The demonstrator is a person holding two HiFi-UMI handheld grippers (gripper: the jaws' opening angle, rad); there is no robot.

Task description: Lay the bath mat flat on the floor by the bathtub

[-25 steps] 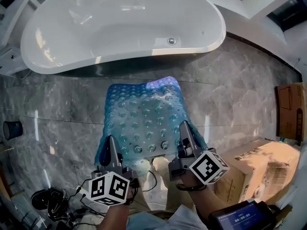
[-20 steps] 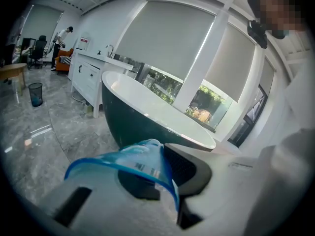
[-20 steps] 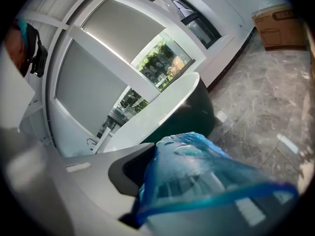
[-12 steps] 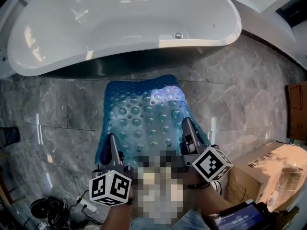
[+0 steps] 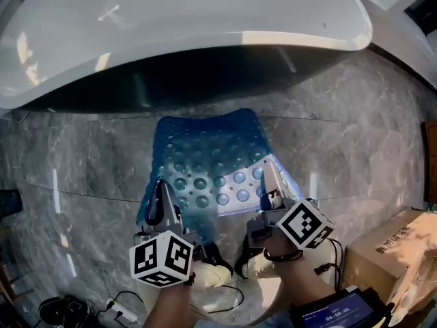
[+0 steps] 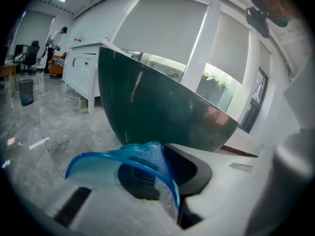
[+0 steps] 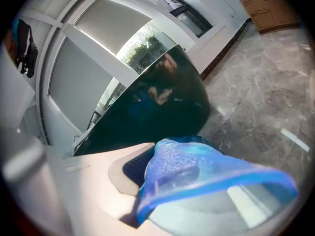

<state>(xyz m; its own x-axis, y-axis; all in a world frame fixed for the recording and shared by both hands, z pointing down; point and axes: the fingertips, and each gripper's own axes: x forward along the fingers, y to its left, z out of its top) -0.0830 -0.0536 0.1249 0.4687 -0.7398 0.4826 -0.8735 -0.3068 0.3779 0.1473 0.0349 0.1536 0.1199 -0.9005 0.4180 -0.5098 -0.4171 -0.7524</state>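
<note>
A translucent blue bath mat (image 5: 208, 157) with round suction bumps stretches over the grey marble floor below the white bathtub (image 5: 171, 19). Its far edge lies near the tub's dark underside; its near edge is lifted. My left gripper (image 5: 158, 191) is shut on the mat's near left corner, which folds over the jaw as a blue edge (image 6: 142, 159). My right gripper (image 5: 268, 176) is shut on the near right corner (image 7: 197, 173). The tub's dark side (image 6: 157, 107) fills both gripper views.
A cardboard box (image 5: 389, 265) stands at the lower right. Black cables (image 5: 82, 309) lie at the lower left beside my feet. A white cabinet (image 6: 83, 65) and a small bin (image 6: 25, 90) stand far off to the left on the marble floor (image 5: 355, 142).
Both grippers have carried the mat forward, closer to the tub. The tub now fills the top of the head view and the mat's far edge sits nearer its base.
</note>
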